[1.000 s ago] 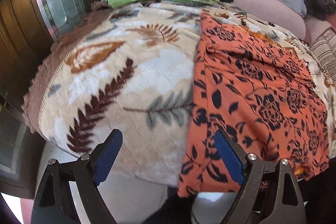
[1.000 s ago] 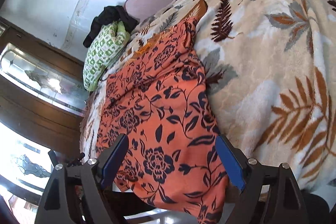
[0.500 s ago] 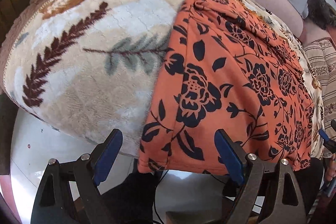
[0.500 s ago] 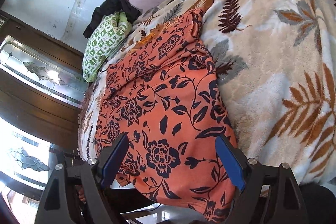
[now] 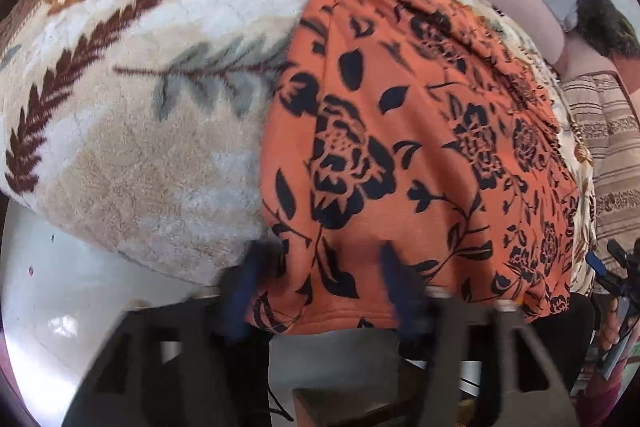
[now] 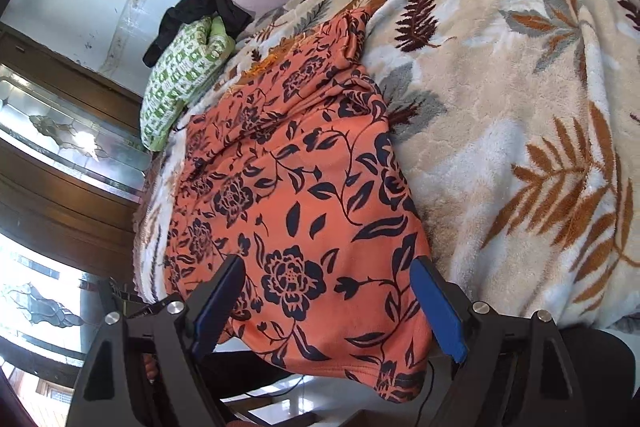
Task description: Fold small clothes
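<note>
An orange garment with a black flower print (image 5: pixel 420 147) lies spread on a bed, its hem hanging over the near edge. It also shows in the right wrist view (image 6: pixel 296 187). My left gripper (image 5: pixel 320 291) is blurred, with its blue pads either side of the hem's left corner, narrower than before. My right gripper (image 6: pixel 328 303) is open, its blue pads either side of the hem near the right corner, not touching the cloth.
A cream fleece blanket with a leaf print (image 5: pixel 140 107) covers the bed. A green checked pillow (image 6: pixel 180 79) and a black cloth (image 6: pixel 200 15) lie at the far end. A wooden cabinet with glass (image 6: pixel 60 131) stands at the left. A striped cushion (image 5: pixel 612 155) lies at the right.
My left gripper has moved right and forward onto the hem's left corner and its jaws have narrowed. My right gripper has moved slightly closer to the hem and stays open.
</note>
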Available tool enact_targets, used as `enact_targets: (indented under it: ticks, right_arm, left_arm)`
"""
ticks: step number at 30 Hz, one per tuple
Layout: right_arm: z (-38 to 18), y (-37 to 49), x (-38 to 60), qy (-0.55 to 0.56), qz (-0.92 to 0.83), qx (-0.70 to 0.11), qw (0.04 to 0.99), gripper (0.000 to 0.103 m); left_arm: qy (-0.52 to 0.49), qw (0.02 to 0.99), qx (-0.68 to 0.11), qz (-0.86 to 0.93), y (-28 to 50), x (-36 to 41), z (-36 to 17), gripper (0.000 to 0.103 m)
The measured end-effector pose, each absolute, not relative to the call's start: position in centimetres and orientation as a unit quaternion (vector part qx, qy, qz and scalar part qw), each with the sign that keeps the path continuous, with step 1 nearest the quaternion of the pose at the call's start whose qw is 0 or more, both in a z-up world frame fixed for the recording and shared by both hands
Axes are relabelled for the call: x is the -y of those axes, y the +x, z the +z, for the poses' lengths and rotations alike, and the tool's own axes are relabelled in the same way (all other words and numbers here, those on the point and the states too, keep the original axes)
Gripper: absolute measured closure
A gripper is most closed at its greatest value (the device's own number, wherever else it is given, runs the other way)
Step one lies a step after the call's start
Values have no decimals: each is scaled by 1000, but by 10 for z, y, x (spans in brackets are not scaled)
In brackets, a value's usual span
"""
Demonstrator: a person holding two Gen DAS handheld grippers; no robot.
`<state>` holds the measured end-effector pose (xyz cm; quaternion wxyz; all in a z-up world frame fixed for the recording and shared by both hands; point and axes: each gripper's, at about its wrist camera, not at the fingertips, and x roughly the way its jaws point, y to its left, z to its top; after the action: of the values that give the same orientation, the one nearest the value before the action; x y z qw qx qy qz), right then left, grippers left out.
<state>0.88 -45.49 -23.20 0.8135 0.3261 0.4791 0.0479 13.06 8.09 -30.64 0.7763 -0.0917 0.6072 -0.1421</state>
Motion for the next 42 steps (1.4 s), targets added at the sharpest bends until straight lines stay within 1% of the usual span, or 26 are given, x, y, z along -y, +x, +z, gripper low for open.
enact_targets:
  ticks: [4,6,7,8,9,10,11,14,16,17,18,19,21,22,23,24,27,29,32,36,39,42]
  right_arm:
    - [-234,4,453,304,28,-503,809,16]
    - [-237,-1,455,303,16,-511,804,16]
    - [-240,-2,456,304,12,-514,802,16]
    - [-242,-4,456,303,8,-520,799,16]
    - [-245,-5,457,302,5,-524,796,16]
    - [-249,-5,456,302,3,-530,792,16]
    - [-253,-6,456,302,2,-537,788,16]
    - [-270,-6,449,310,1,-561,768,19]
    - [-285,-5,440,321,12,-579,750,30]
    - [-292,-5,435,326,17,-585,742,45]
    - [-296,-6,431,320,10,-587,744,58]
    - [-297,-7,427,304,-2,-585,752,63]
    - [-292,-8,424,287,-8,-582,761,79]
    - [-289,-9,425,288,-3,-577,765,85]
    - [-285,-10,425,283,-1,-572,770,91]
    - [-280,-12,425,273,0,-568,776,96]
    - [-265,-16,428,263,4,-553,790,97]
    - [-254,-17,434,278,6,-539,795,97]
    - [-241,-17,447,309,10,-517,798,97]
    - [-223,-19,454,319,14,-498,806,97]
    - [-220,-22,459,317,13,-501,805,97]
    - [-228,-25,461,326,11,-514,793,97]
  left_arm:
    - [-85,778,-606,-139,130,-78,-307,31]
    - [-82,781,-603,-143,131,-76,-307,47]
    - [-79,781,-603,-144,132,-70,-307,63]
    - [-81,780,-603,-147,132,-70,-306,75]
    - [-85,779,-603,-150,131,-72,-306,80]
    - [-91,779,-601,-154,130,-73,-306,89]
    - [-97,778,-600,-158,131,-72,-305,93]
    - [-104,778,-597,-168,132,-74,-305,93]
    - [-106,773,-600,-176,134,-73,-306,93]
    - [-105,768,-607,-177,136,-71,-308,90]
    - [-105,761,-616,-178,135,-76,-310,87]
    - [-109,752,-625,-179,136,-76,-313,82]
    - [-116,750,-625,-181,138,-76,-313,82]
    - [-119,752,-622,-183,138,-77,-312,82]
    - [-122,755,-617,-184,139,-78,-311,89]
    - [-123,759,-613,-184,138,-79,-309,94]
    - [-124,771,-594,-194,137,-81,-299,94]
    - [-128,778,-580,-203,136,-85,-289,94]
    - [-162,783,-559,-217,137,-104,-269,94]
    - [-177,800,-527,-226,133,-123,-241,96]
    - [-172,812,-513,-218,129,-141,-228,97]
    - [-159,815,-519,-202,124,-150,-232,98]
